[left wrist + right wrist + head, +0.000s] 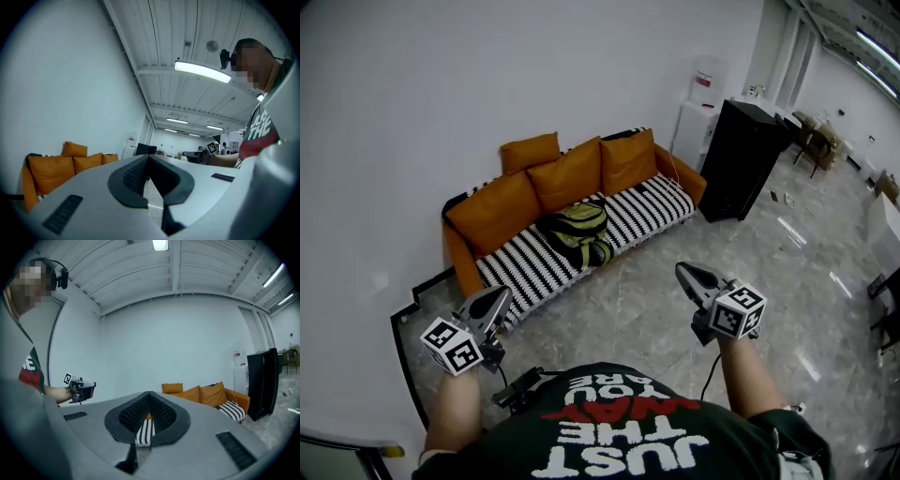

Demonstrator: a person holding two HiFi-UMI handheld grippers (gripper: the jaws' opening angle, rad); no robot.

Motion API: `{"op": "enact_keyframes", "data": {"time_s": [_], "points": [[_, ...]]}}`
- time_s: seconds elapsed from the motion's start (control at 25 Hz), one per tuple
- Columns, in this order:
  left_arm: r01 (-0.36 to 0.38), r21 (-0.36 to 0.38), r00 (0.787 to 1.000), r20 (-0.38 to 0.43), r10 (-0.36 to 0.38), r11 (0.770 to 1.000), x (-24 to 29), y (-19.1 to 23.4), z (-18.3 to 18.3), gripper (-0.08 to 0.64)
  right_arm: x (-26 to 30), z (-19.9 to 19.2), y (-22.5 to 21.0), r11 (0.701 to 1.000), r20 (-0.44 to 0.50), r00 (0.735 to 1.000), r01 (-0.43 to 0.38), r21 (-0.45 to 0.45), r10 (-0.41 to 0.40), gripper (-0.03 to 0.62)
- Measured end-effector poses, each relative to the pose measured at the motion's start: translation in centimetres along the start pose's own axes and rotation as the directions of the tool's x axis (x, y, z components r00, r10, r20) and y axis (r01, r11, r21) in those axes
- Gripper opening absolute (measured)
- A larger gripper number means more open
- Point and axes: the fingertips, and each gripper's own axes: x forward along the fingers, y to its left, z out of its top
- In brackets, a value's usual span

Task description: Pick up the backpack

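Note:
An olive-green and black backpack (577, 231) lies on the striped seat of a sofa (656, 208) with orange cushions, against the white wall. Both grippers hover over the floor, well short of the sofa, and hold nothing. My left gripper (501, 296) is at the lower left with its jaws shut. My right gripper (682, 271) is at the lower right, its jaws meeting at the tip. The left gripper view shows the closed jaws (149, 157) and the orange cushions (70, 164). In the right gripper view the jaws (149, 393) point at the sofa (208, 395). Neither gripper view shows the backpack.
A tall black cabinet (739, 159) stands right of the sofa, with a white unit (698, 105) behind it. Glossy grey stone floor (628, 309) lies between me and the sofa. Tables and chairs (816, 136) stand at the far right.

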Motion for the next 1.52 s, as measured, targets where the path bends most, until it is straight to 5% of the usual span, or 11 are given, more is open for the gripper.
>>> {"op": "enact_keyframes", "data": {"time_s": [0.44, 1.16, 1.52], "points": [[0.026, -0.037, 0.999, -0.038, -0.028, 0.999, 6.5, 1.8, -1.1, 0.009, 3.3, -0.3, -4.6, 0.999, -0.021, 0.999, -0.035, 0.033, 0.036, 0.027], [0.229, -0.066, 0.964, -0.125, -0.236, 0.971, 28.2, 29.7, 2.8, 0.009, 33.4, 5.7, -16.4, 0.999, -0.025, 0.999, 0.033, 0.039, -0.032, 0.028], [0.190, -0.091, 0.966, -0.158, -0.203, 0.977, 36.8, 34.9, 2.0, 0.009, 39.5, 6.4, -24.3, 0.999, -0.050, 0.999, 0.005, 0.046, -0.002, 0.028]]}}
